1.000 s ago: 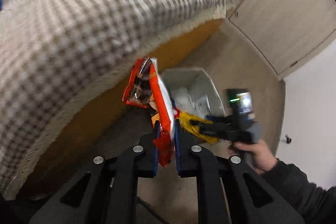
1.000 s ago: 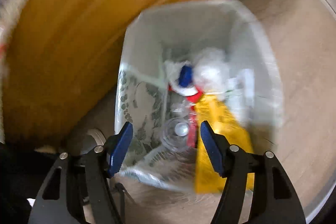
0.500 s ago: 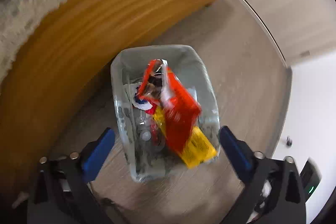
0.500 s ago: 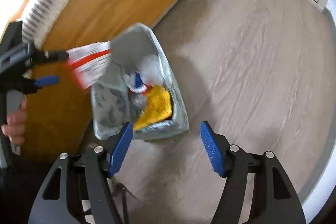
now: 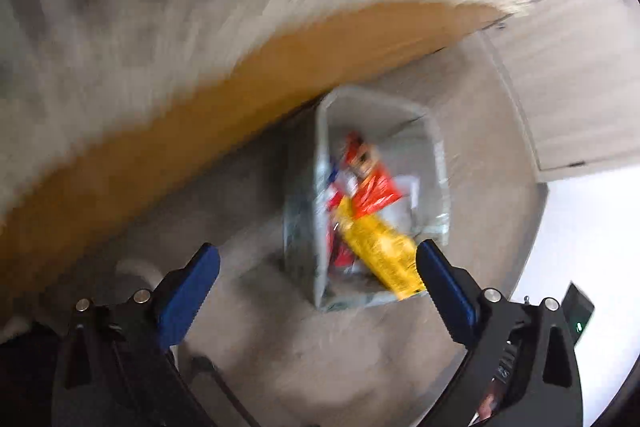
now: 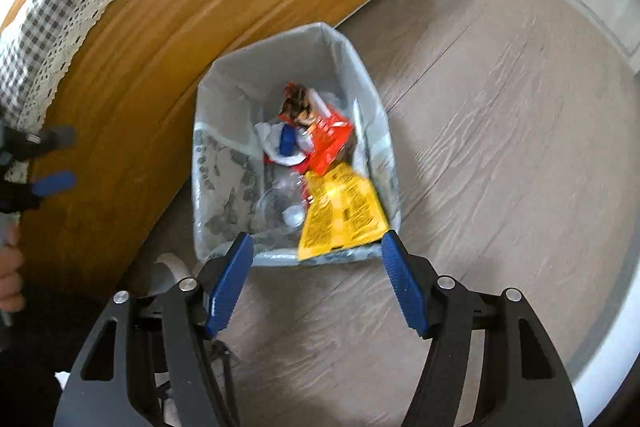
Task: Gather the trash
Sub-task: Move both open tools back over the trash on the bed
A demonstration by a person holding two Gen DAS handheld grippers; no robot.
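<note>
Trash: red wrapper and yellow wrapper both lie in the lined bin, on the floor tight against the wooden bed frame. Red wrapper sits mid-bin on top of white and blue scraps. Yellow wrapper leans on the near rim, its lower edge poking just over it. A clear bottle lies beside it, cap toward the camera.

Left gripper is spread wide, nothing between the jaws; the view is motion-blurred. Right gripper is also spread wide and empty, above the bin's near rim. Bin lies straight ahead and below both grippers. The right looks nearer and squarer to it; the left is off to the bed side.

Yellow wrapper's long axis runs from bin centre out toward the right gripper, the low end pointing at it. Red wrapper's long axis runs roughly the same way, its torn end toward the far wall.

Judgement: nothing is left in either grip, so this drop looks done. Next move likely turns away from the bin for more trash. Only risk is the yellow wrapper sliding off the rim.
</note>
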